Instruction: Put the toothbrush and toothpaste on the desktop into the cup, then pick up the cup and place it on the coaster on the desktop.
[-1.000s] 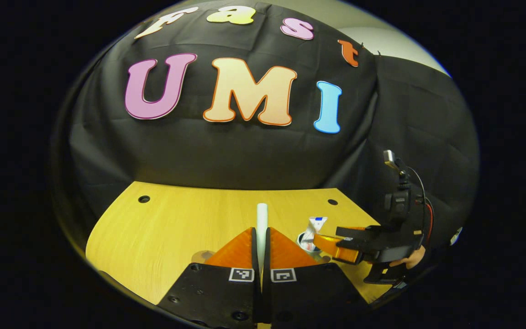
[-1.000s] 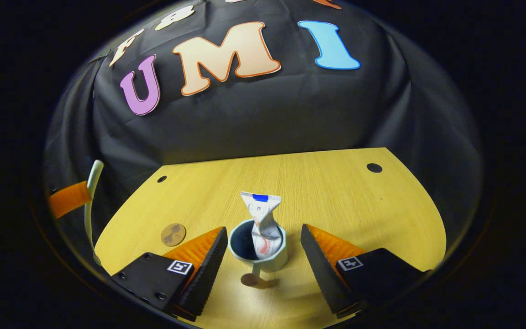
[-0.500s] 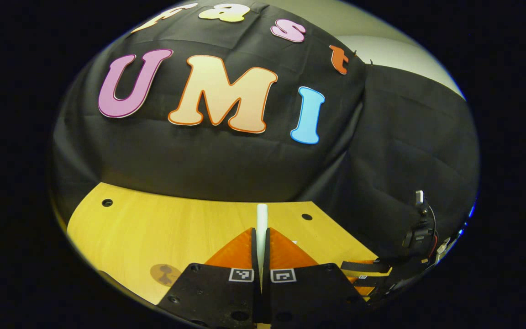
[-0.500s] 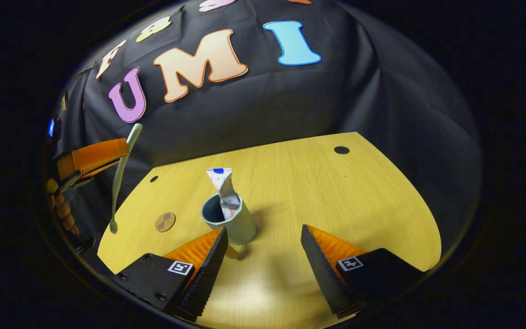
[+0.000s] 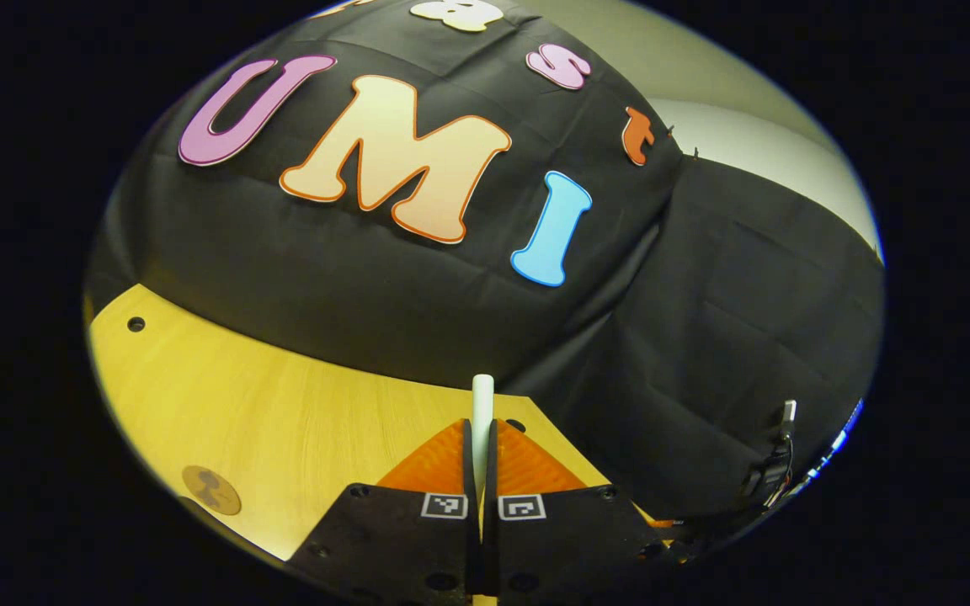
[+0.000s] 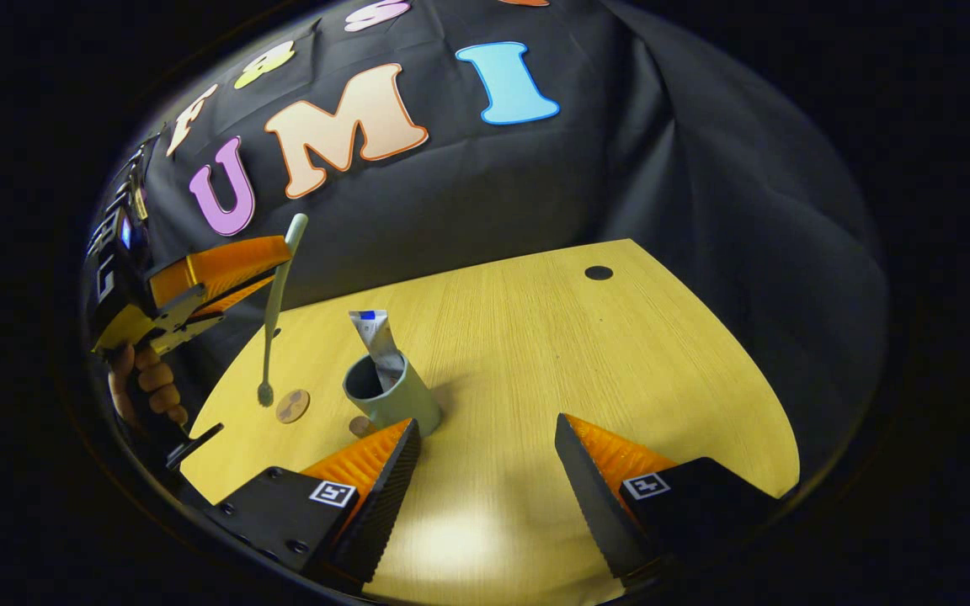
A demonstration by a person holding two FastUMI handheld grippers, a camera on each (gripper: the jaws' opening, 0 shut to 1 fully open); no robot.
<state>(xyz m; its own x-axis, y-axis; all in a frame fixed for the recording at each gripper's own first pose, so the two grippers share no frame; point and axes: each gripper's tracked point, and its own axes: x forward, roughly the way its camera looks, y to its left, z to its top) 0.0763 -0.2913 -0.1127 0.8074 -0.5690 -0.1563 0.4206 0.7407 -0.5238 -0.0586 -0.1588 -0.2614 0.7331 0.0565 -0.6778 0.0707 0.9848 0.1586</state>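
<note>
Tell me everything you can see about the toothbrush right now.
The toothbrush is a slim, pale, plastic-looking stick, held in the air, nearly upright, by the left gripper, both fingers pressing its upper handle. Its head hangs downward, above the table near the coaster, left of the cup. It touches nothing else.

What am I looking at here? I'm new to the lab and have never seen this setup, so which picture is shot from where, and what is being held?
No robot here: a person holds a two-finger gripper in each hand, and a fisheye camera rides on each one, looking along its fingers.

In the left gripper view, the left gripper is shut on a toothbrush above the wooden desktop. The right gripper view shows that gripper from the side, in the person's hand, with the toothbrush hanging brush end down.

The right gripper is open, holding nothing. Ahead of it stands a cup with the toothpaste already inside. A round coaster lies left of the cup.
</note>
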